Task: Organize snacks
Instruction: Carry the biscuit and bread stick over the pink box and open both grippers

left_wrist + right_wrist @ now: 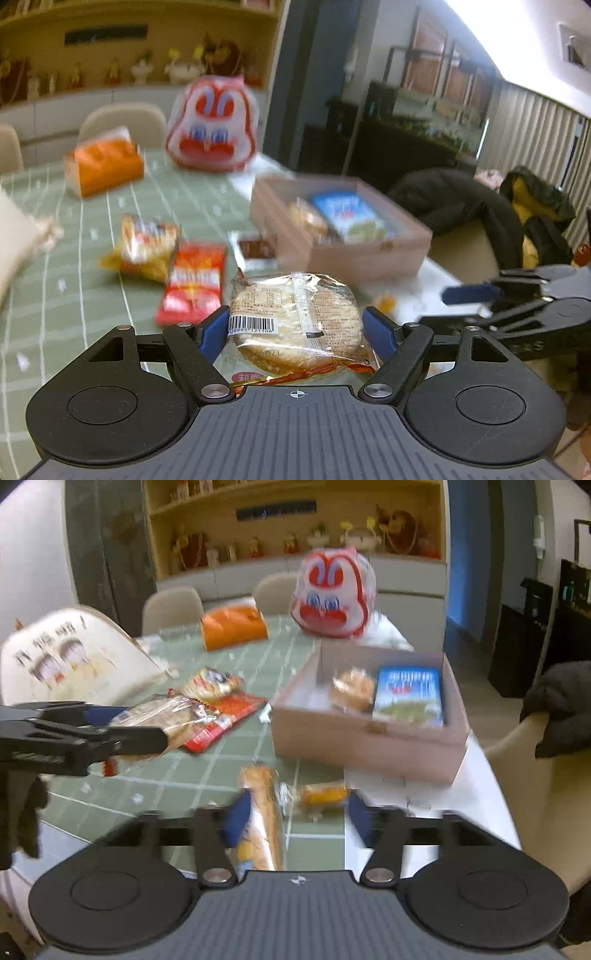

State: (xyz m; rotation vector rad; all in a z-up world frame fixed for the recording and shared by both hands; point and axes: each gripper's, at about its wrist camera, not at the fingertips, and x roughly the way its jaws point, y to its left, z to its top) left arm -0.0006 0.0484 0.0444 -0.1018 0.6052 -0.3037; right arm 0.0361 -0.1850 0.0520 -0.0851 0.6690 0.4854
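Note:
My left gripper [295, 326] is shut on a round wrapped cake [295, 317] and holds it above the green tablecloth; it also shows in the right wrist view [162, 720]. The pink box [369, 254] stands ahead to the right and holds a blue packet [349, 214] and a bun [308, 218]. My right gripper [295, 819] is open low over the table, with an orange-wrapped snack [262, 812] by its left finger and a small yellow snack [321, 794] between the fingers. The box [365, 742] lies just beyond.
A red packet [194, 280], a yellow chip bag [144, 247] and a small brown packet [255, 249] lie on the table. An orange bread bag [105, 166] and a red-and-white cartoon bag [212, 125] stand further back. Chairs surround the table; a dark coat [454, 206] hangs at right.

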